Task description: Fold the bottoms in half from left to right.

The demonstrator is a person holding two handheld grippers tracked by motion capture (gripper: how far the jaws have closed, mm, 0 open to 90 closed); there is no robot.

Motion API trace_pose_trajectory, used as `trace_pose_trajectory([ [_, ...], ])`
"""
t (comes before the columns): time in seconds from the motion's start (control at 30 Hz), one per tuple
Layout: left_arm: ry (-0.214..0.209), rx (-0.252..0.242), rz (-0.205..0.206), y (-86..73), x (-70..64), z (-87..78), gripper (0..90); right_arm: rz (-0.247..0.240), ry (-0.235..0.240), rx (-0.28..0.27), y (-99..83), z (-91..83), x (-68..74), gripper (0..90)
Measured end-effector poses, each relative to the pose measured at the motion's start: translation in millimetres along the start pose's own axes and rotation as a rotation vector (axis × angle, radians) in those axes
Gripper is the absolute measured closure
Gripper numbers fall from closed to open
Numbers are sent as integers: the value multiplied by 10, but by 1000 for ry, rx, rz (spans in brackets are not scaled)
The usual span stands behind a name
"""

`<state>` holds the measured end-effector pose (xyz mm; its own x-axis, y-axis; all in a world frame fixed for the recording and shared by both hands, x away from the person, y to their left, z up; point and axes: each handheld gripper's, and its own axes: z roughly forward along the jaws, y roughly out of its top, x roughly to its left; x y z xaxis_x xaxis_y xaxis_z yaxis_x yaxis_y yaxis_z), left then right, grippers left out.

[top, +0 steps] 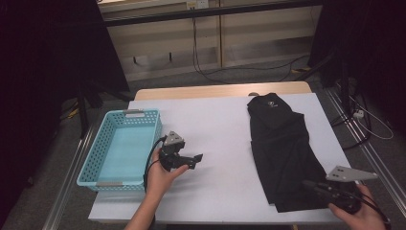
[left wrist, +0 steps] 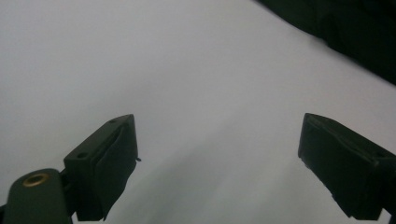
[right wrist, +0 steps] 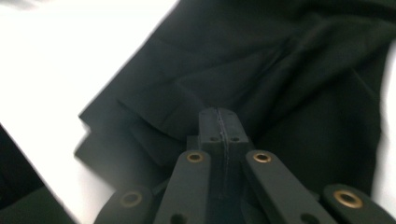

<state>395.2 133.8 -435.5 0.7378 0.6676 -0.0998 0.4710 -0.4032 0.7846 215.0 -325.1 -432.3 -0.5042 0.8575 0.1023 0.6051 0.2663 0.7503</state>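
Currently right gripper (right wrist: 219,116) fingers clenched, apparently empty, over near hem of black folded fabric garment (top: 282,143) on white surface (top: 215,120); left gripper (left wrist: 217,154) fingers released mid-surface; risk: pinching one layer, fold dragging apart.

On the desk (top: 215,124) before you, the basket (top: 91,165) sits at the left edge and the garment (top: 282,143) lies along the right side, running from far edge to near. Your left gripper (top: 191,160) is just right of the basket; your right gripper (top: 318,188) is over the garment's near end.
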Motion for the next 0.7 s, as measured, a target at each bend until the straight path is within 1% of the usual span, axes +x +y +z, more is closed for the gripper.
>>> trace_pose_trajectory([
  [0.07,0,-9,-2,7,-11,-1,121,8,-35,2,-70,-94,-38,861],
  [0.13,-1,-14,-1,22,-14,-12,120,14,-59,11,-103,-172,-69,830],
  [0.17,1,-17,5,29,-10,-17,121,17,-70,3,-100,-199,-82,798],
  [0.23,0,-19,4,32,-4,-24,121,16,-97,-15,-63,-213,-111,728],
  [0.3,0,-20,-6,29,-3,-27,121,26,-113,-30,2,-164,-140,684],
  [0.33,3,-20,3,29,6,-31,121,29,-115,-36,37,-116,-154,646],
  [0.37,6,-20,3,27,9,-35,121,41,-123,-34,72,-53,-165,609],
  [0.43,7,-20,-1,25,14,-38,121,49,-139,-9,129,104,-187,589],
  [0.47,7,-19,0,23,16,-39,121,55,-154,8,147,183,-197,570],
  [0.53,3,-22,-12,23,11,-33,121,64,-175,35,152,328,-230,572],
  [0.57,7,-22,-4,29,16,-34,121,53,-206,55,143,381,-241,601],
  [0.6,-2,-25,-12,34,9,-34,121,41,-215,73,127,420,-249,632],
  [0.63,0,-27,0,42,10,-35,121,56,-206,53,115,425,-250,678],
  [0.67,2,-25,4,46,5,-34,121,63,-193,54,115,417,-255,753],
  [0.7,0,-26,5,48,1,-31,122,59,-181,63,118,406,-248,824],
])
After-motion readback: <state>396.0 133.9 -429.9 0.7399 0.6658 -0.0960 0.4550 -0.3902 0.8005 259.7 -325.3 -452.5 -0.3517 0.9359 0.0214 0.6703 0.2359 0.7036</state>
